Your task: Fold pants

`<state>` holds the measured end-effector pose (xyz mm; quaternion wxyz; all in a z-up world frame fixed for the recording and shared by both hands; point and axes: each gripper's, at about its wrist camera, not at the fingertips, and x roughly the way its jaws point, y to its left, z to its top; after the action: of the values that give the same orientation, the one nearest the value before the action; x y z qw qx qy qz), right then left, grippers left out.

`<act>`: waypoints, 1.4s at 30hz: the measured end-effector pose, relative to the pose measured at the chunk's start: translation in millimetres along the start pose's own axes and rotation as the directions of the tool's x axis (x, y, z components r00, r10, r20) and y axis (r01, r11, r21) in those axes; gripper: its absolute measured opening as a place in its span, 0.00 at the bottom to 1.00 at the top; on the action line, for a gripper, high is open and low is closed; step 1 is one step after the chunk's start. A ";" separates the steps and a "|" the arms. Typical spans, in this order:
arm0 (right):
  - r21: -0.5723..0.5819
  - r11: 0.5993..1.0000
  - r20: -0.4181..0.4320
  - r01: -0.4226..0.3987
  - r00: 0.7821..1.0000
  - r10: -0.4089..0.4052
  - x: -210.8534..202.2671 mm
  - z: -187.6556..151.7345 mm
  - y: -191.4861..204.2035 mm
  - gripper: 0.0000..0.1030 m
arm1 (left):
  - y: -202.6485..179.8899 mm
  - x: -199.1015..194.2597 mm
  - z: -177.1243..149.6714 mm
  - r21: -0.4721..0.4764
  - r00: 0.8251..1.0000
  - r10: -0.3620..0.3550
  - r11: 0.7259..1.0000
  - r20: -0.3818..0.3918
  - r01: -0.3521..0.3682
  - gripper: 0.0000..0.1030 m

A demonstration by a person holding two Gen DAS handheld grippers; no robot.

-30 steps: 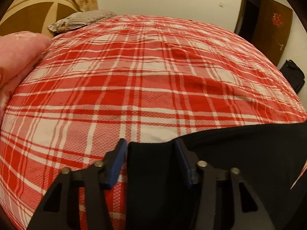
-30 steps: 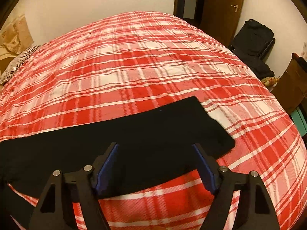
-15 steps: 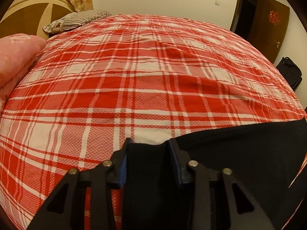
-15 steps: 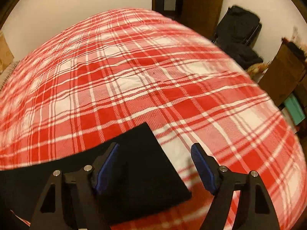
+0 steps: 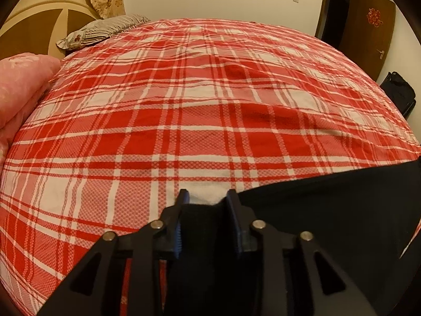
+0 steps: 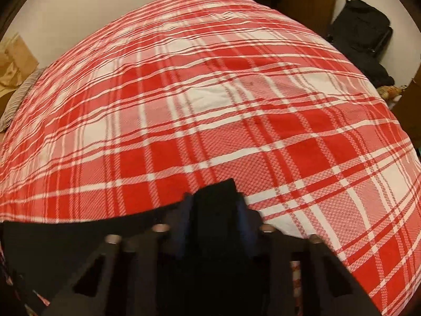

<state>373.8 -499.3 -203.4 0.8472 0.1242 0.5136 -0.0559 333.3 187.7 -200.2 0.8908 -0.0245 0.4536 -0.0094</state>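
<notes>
Since the earlier frames the right gripper [image 6: 214, 205] has slid along the black pants [image 6: 79, 237] to their corner, and its jaws, which stood wide over the cloth, have just been closing: they now pinch that corner, which pokes up between the blue pads in the lower middle of the right wrist view. The left gripper [image 5: 208, 210] has kept its place at the other end; its jaws have drawn in from a wider gap and sit narrow, clamped on a fold of the pants [image 5: 329, 210], whose dark cloth runs off to the lower right of the left wrist view. The pants lie along the near edge of the red plaid bedspread [image 5: 197, 105]. At upper left sit a striped pillow [image 5: 102, 30] and a pink quilt [image 5: 21, 87]; a black bag [image 6: 360, 34] rests by the brown door [image 5: 368, 26]. Nothing lies on the bedspread beyond the pants.
</notes>
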 end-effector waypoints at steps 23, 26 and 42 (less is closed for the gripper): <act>-0.069 0.995 0.335 -0.071 0.938 0.090 -142.6 -71.4 2.4 0.08 | 3.8 -85.5 -2.4 0.007 0.974 -0.113 0.993 0.195 0.114 0.12; -0.066 0.992 0.369 -0.104 0.922 0.121 -157.5 -86.2 -5.1 0.08 | 7.5 -100.4 -7.6 0.002 0.964 -0.128 0.991 0.232 0.131 0.11; -0.086 0.975 0.465 -0.203 0.858 0.219 -208.7 -171.8 -39.1 0.08 | 31.7 -143.2 -70.5 -0.023 0.935 -0.163 0.984 0.314 0.179 0.11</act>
<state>120.8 -497.9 -100.8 0.9495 0.1480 0.2762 0.0175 191.9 222.5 -127.6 0.9460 -0.0878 0.3038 -0.0710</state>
